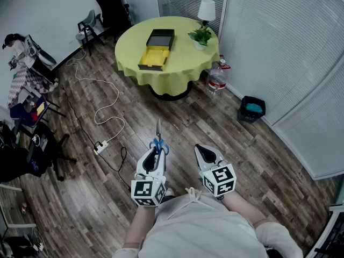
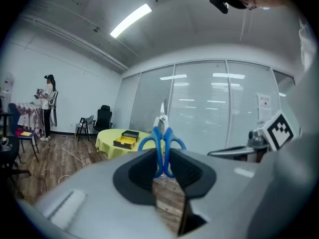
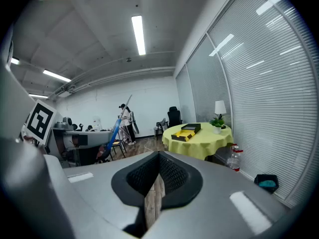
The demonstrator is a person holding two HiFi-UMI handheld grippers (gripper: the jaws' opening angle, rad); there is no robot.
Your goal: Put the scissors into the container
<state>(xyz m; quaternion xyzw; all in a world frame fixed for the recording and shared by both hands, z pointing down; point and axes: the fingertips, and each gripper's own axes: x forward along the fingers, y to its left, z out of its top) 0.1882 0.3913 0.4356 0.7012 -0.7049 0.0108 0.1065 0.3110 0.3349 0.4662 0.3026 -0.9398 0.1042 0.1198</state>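
Blue-handled scissors (image 1: 158, 138) stick forward out of my left gripper (image 1: 156, 150), blades pointing at the far table. In the left gripper view the jaws of the left gripper (image 2: 164, 166) are shut on the scissors' (image 2: 163, 146) handles. My right gripper (image 1: 203, 150) hangs beside it, shut, with nothing in it; only a thin slit of floor shows between the jaws of the right gripper (image 3: 154, 183). The container (image 1: 156, 48), a black box with a yellow inside, lies on the round yellow-green table (image 1: 183, 63), far ahead of both grippers. The container (image 3: 187, 132) also appears in the right gripper view.
A lamp (image 1: 206, 9) and a potted plant (image 1: 201, 36) stand on the table's right side. A water bottle (image 1: 217, 78) and a black bin (image 1: 252, 108) sit on the wooden floor by the blinds. A white cable with a power strip (image 1: 101, 147) trails left. Chairs (image 1: 110, 4) and clutter line the left wall.
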